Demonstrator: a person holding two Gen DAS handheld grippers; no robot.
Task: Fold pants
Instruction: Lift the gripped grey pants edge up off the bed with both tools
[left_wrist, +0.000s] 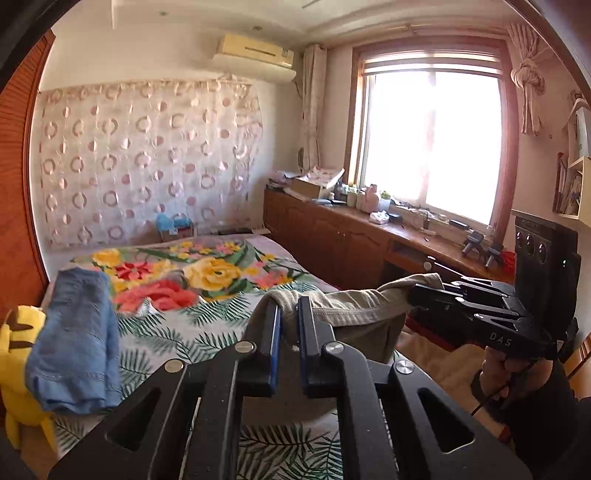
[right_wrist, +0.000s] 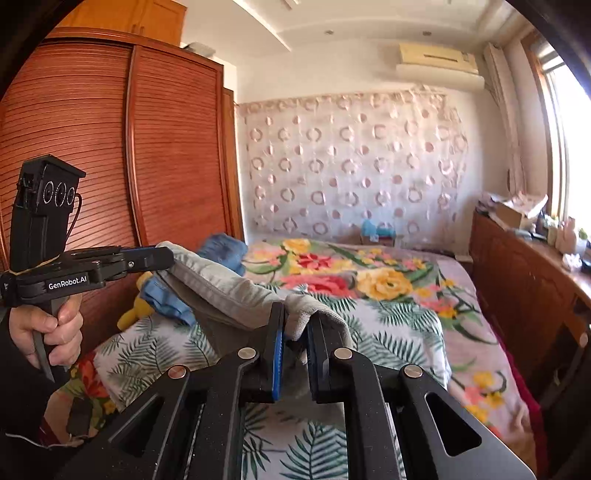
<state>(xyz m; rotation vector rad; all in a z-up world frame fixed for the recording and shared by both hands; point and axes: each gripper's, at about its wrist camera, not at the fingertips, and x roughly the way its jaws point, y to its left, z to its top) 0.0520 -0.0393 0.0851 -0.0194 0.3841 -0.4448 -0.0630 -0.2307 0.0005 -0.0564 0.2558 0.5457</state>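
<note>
- Pants (left_wrist: 354, 306): khaki, soft, light, sagging between two grips above bed (left_wrist: 207, 325) near its front edge.
- Left hand-held gripper (left_wrist: 287, 306), right hand-held gripper (right_wrist: 295, 325): clamped tight on waistband corners.
- Best held at hems, seams.

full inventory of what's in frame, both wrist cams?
pants: 1, grey-beige, held up over the bed between both grippers
blue garment: 1, blue, on the bed's left edge
plush toy: 1, yellow, beside the blue garment
bed: 1, floral and leaf cover
wardrobe: 1, reddish wood, slatted doors
air conditioner: 1, cream, high on the wall
window: 1, bright
sideboard: 1, brown, cluttered top, under the window
left hand-held gripper: black, blue pads, shut on pants
right hand-held gripper: black, shut on pants
</note>
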